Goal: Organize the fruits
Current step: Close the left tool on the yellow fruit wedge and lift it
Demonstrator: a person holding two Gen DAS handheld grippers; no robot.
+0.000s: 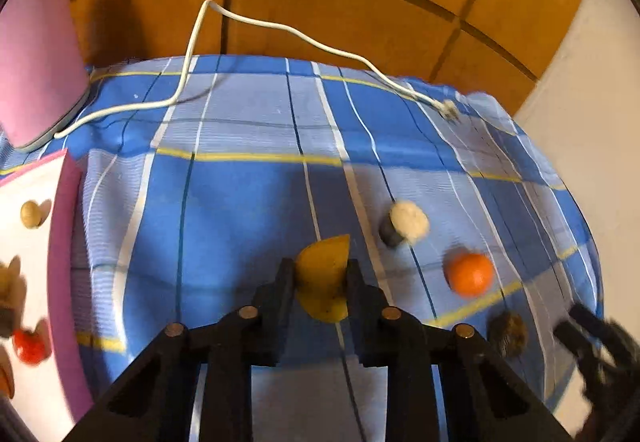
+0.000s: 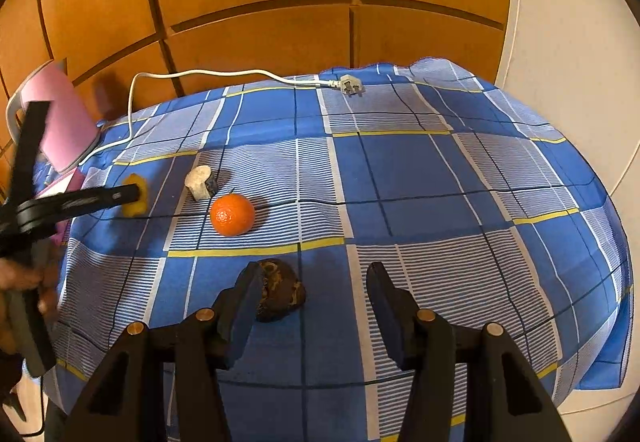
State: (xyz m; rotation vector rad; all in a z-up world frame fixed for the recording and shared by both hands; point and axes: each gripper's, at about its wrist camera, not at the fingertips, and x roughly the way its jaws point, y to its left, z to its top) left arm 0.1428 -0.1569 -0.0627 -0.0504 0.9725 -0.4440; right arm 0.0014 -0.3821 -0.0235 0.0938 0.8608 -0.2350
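My left gripper (image 1: 320,268) is shut on a yellow fruit wedge (image 1: 324,254) just above the blue checked cloth; from the right wrist view the same gripper (image 2: 134,194) and yellow wedge (image 2: 138,202) sit at the far left. An orange (image 1: 470,274) (image 2: 232,214), a whitish lump with a dark end (image 1: 408,220) (image 2: 200,182) and a dark brown lumpy fruit (image 1: 508,332) (image 2: 280,294) lie on the cloth. My right gripper (image 2: 316,274) stands open, its left finger right beside the brown fruit, with bare cloth between the fingers.
A white tray with a pink rim (image 1: 64,242) at the left holds a tan round fruit (image 1: 30,214) and a red one (image 1: 30,346). A pink appliance (image 2: 60,118) stands at the back left; its white cable (image 2: 240,73) and plug (image 2: 352,85) cross the far cloth. Wooden panels rise behind.
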